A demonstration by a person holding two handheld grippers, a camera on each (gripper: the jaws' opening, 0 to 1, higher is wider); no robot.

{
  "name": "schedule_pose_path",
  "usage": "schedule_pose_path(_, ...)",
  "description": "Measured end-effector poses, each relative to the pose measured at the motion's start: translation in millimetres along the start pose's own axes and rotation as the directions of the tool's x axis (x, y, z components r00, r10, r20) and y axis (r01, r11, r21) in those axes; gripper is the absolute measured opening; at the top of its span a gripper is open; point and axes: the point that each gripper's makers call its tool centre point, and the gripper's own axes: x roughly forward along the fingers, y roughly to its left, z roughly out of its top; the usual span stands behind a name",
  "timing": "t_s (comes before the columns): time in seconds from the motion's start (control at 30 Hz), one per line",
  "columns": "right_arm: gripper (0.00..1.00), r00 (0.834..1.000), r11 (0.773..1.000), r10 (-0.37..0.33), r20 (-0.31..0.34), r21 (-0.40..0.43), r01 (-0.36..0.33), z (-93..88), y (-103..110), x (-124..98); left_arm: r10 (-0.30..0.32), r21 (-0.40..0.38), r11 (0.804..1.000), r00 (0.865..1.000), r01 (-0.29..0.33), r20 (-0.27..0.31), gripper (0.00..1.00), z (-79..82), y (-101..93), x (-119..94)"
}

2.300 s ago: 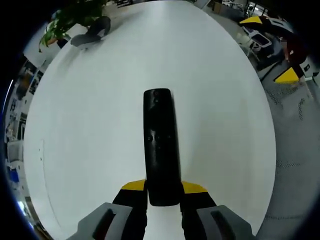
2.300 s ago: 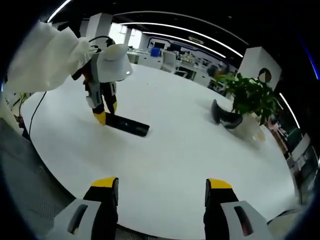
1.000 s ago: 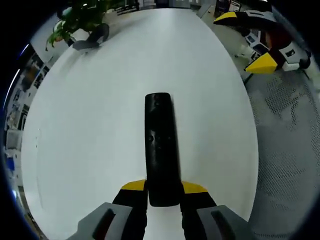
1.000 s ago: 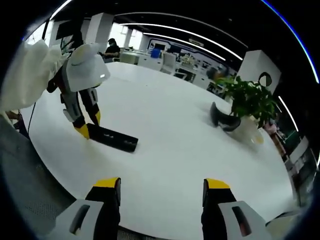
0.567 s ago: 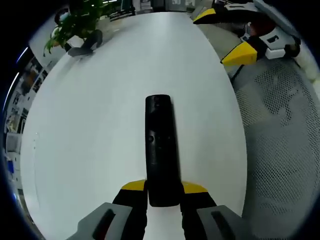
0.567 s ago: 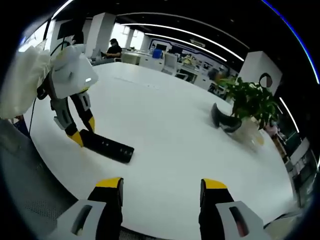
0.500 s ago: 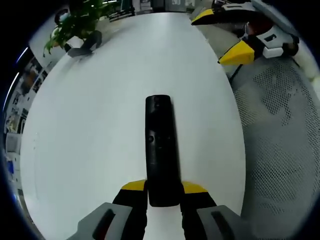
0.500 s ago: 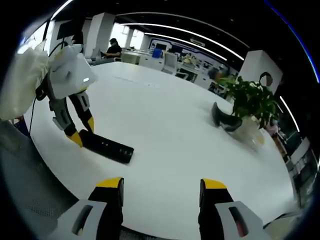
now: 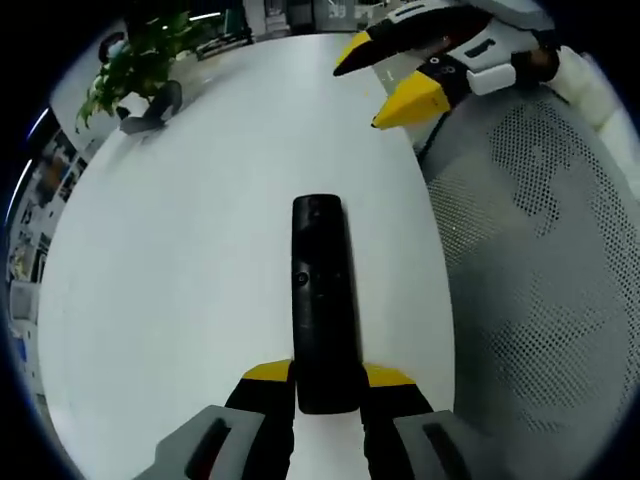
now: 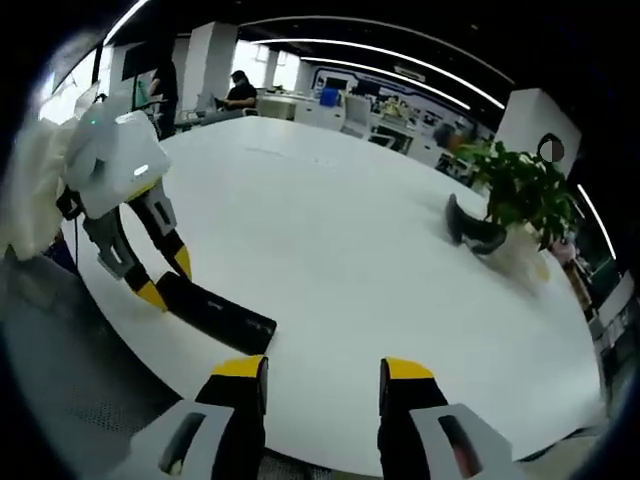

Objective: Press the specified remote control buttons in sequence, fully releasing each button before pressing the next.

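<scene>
Gripping the remote (image 9: 322,300), the left gripper (image 9: 327,385) holds it on the table (image 9: 180,250); the right gripper (image 10: 321,375) hovers, fingers apart, near a seemingly potted plant (image 10: 522,190).

White round table (image 10: 380,250) bears remote (image 9: 322,290), plant (image 10: 520,195).

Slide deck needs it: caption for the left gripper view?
Left gripper clamps black remote over white table; right gripper open at top.

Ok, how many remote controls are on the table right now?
1. The remote control lies near the table edge, its near end clamped in the left gripper; the right gripper is apart from it. Others may be out of frame.
</scene>
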Motion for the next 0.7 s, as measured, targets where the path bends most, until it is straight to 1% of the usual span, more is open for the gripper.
schedule_pose_path(0.17,0.32,0.998,0.997,0.058,-0.005,0.053,-0.057,3.1,6,0,-0.006,0.011,1.000,1.000,0.006,0.021,0.24,1.2,-11.4,1)
schedule_pose_path(0.23,0.26,0.996,0.993,0.089,-0.015,0.078,-0.088,2.6,9,1,-0.011,0.019,1.000,1.000,0.011,0.024,0.24,1.8,-15.7,1)
schedule_pose_path(0.3,0.22,0.995,0.993,0.097,-0.021,0.074,-0.095,2.6,12,1,-0.016,0.025,1.000,1.000,0.016,0.026,0.24,2.2,-18.7,1)
schedule_pose_path(0.4,0.12,0.989,0.987,0.142,-0.048,0.087,-0.138,3.3,20,2,-0.017,0.021,1.000,0.999,0.016,0.031,0.24,2.6,-22.2,1)
schedule_pose_path(0.43,0.07,0.984,0.983,0.168,-0.061,0.085,-0.162,4.5,25,3,-0.017,0.021,1.000,0.999,0.016,0.031,0.24,2.6,-22.8,1)
schedule_pose_path(0.5,0.01,0.978,0.981,0.188,-0.092,0.066,-0.182,4.1,31,6,-0.020,0.023,1.000,0.999,0.019,0.037,0.24,2.7,-26.5,2)
schedule_pose_path(0.53,0.01,0.976,0.982,0.186,-0.112,0.041,-0.183,3.5,32,9,-0.021,0.023,1.000,0.999,0.020,0.039,0.24,2.8,-27.7,2)
schedule_pose_path(0.57,0.02,0.979,0.985,0.172,-0.111,0.018,-0.171,5.2,33,13,-0.023,0.022,1.000,0.999,0.022,0.044,0.24,3.1,-29.4,2)
schedule_pose_path(0.6,0.02,0.978,0.984,0.177,-0.109,0.010,-0.177,6.0,36,14,-0.024,0.020,1.000,0.999,0.023,0.046,0.24,3.3,-30.6,2)
schedule_pose_path(0.63,0.00,0.975,0.982,0.188,-0.121,0.010,-0.188,5.2,39,16,-0.023,0.017,1.000,0.999,0.022,0.049,0.24,3.7,-32.7,2)
schedule_pose_path(0.67,0.00,0.969,0.980,0.196,-0.151,0.010,-0.196,2.0,41,18,-0.022,0.015,1.000,0.999,0.021,0.048,0.24,4.1,-34.2,2)
schedule_pose_path(0.7,0.00,0.967,0.981,0.191,-0.169,0.003,-0.193,-0.3,42,19,-0.020,0.016,1.000,0.999,0.020,0.047,0.24,4.8,-36.3,2)
